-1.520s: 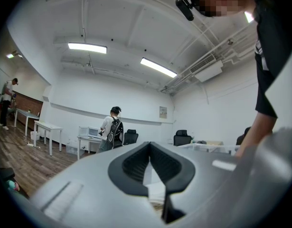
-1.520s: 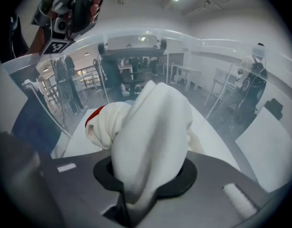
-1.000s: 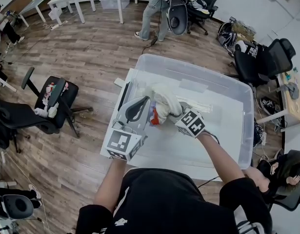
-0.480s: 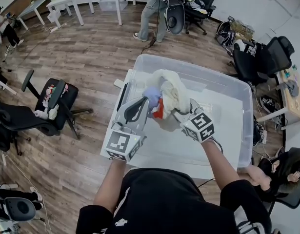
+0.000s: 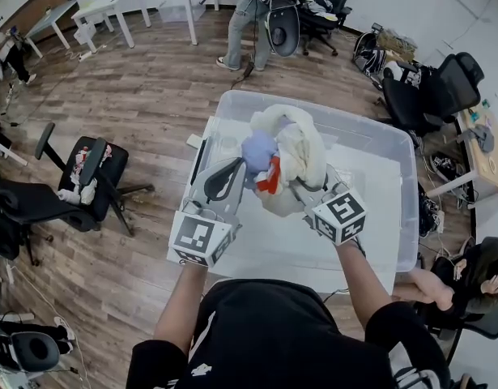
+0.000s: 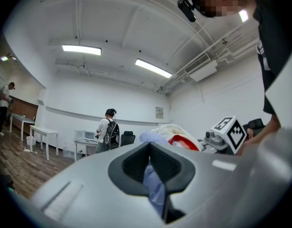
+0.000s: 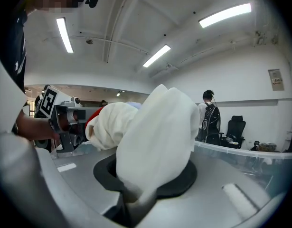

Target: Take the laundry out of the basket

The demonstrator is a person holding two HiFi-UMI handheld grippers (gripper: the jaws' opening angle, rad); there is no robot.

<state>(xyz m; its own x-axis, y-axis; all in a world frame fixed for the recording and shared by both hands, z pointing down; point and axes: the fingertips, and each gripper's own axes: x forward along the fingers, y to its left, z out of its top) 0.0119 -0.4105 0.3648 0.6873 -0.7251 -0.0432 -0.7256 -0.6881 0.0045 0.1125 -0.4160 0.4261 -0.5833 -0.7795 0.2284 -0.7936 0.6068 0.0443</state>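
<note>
Since prev. frame: right gripper [image 5: 304, 191] has risen, taking the cream-white fleecy fabric bundle [image 5: 295, 146] up w/ it. The bundle, earlier low inside the bin, now hangs higher over it. Left gripper [image 5: 247, 167] pos. approx. unchanged.

Right gripper view: jaws closed on a thick fold of the cream-white fabric [image 7: 157, 137], which fills the gap and bulges above it. No spread visible.

Left gripper view: jaws pinching a pale blue thin cloth [image 6: 154, 191]. The cloth runs up btwn them to the bundle. In head view the blue cloth [image 5: 258, 147] sits at the bundle's left side, w/ a red fabric piece [image 5: 270, 177] just below it.

Both grippers hold the same mass of laundry from opposite sides, above the large clear plastic bin [image 5: 406, 209]. Bin floor below appears mostly bare. Contents under the bundle can't be confirmed.

Bkgd: person standing [image 5: 247, 10] on wood plank floor [image 5: 143, 87]; black office chair [image 5: 85, 173] left of bin.
</note>
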